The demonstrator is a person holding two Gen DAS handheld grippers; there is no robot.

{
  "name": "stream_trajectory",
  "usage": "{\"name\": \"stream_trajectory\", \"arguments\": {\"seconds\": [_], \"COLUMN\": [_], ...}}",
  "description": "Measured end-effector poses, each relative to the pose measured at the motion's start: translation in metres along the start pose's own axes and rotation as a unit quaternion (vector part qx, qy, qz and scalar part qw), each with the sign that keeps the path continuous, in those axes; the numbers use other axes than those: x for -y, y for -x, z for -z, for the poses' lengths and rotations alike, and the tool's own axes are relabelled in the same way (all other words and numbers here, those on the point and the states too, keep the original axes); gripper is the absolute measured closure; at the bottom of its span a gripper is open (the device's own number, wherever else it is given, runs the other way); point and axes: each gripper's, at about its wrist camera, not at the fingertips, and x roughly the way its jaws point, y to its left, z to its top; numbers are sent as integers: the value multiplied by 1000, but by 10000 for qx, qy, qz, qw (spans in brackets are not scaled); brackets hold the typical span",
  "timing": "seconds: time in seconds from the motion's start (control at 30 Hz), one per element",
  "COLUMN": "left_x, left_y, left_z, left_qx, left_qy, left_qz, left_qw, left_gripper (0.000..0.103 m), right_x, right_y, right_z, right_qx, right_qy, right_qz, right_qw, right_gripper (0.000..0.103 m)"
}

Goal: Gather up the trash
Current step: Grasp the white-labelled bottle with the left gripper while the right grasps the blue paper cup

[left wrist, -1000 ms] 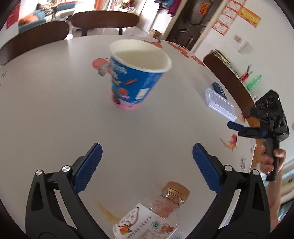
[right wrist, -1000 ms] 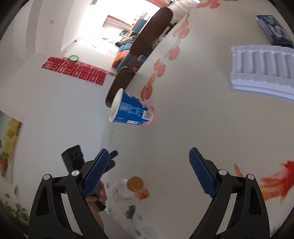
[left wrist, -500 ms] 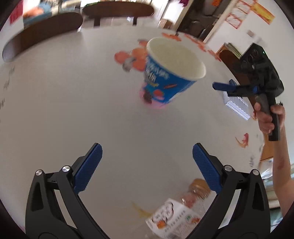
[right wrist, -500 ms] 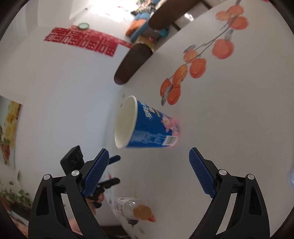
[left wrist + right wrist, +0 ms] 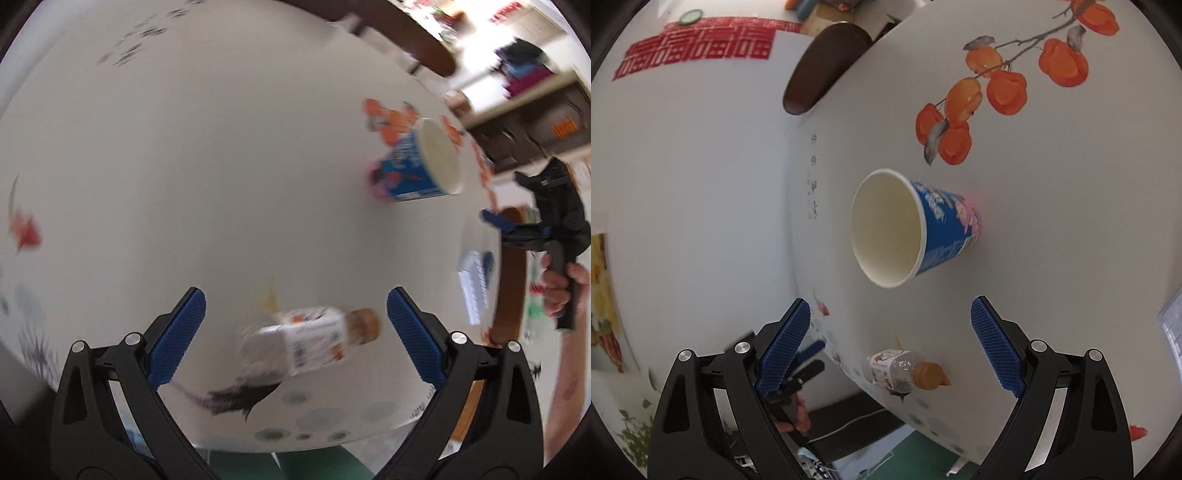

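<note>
1. The room: white walls, red paper-cut characters [image 5: 694, 44] on one, dark chair backs [image 5: 823, 79] beyond the surface.
2. The surface [image 5: 184, 166] is white, printed with orange fruit [image 5: 990, 96].
3. The approach step, I judge: nothing is gripped yet.
4. The paper cup [image 5: 908, 229] stands ahead of the right hand-held gripper [image 5: 890, 347], spread wide and empty; it must advance and close.
5. The plastic bottle [image 5: 314, 343] lies between the wide-open, empty left hand-held gripper [image 5: 295, 339] fingers.

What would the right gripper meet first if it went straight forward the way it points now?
Most likely the blue paper cup. It stands on the table ahead of the open right gripper, roughly centred between the fingers. Depth is hard to judge, so this is a guess.
</note>
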Motion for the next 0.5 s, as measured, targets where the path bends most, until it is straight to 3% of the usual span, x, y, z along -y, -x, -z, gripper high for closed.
{"name": "stream_trajectory", "arguments": {"seconds": [0.03, 0.17, 0.3, 0.37, 0.43, 0.5], "left_x": [-5, -23, -26, -26, -28, -24], "left_y": [-2, -17, -25, -31, -42, -53], "left_z": [6, 33, 57, 68, 80, 87], "left_qx": [3, -77, -110, -157, -175, -268], "left_qy": [195, 883, 1809, 2361, 3171, 3656], "left_qz": [-24, -101, -63, -64, 137, 253], "left_qw": [9998, 9960, 9834, 9716, 9481, 9300], "left_gripper": [7, 7, 7, 7, 7, 7], "right_x": [-2, -11, -20, -20, -20, -20], "right_y": [-1, -15, -36, -49, -59, -65], "right_z": [-6, -27, -47, -61, -70, -76], "right_qx": [-54, -313, -730, -1018, -1213, -1355], "right_qy": [63, 263, 574, 706, 857, 887], "right_qz": [167, 173, 261, 275, 421, 412], "right_qw": [9998, 9990, 9953, 9919, 9880, 9859], "right_gripper": [14, 14, 14, 14, 14, 15]}}
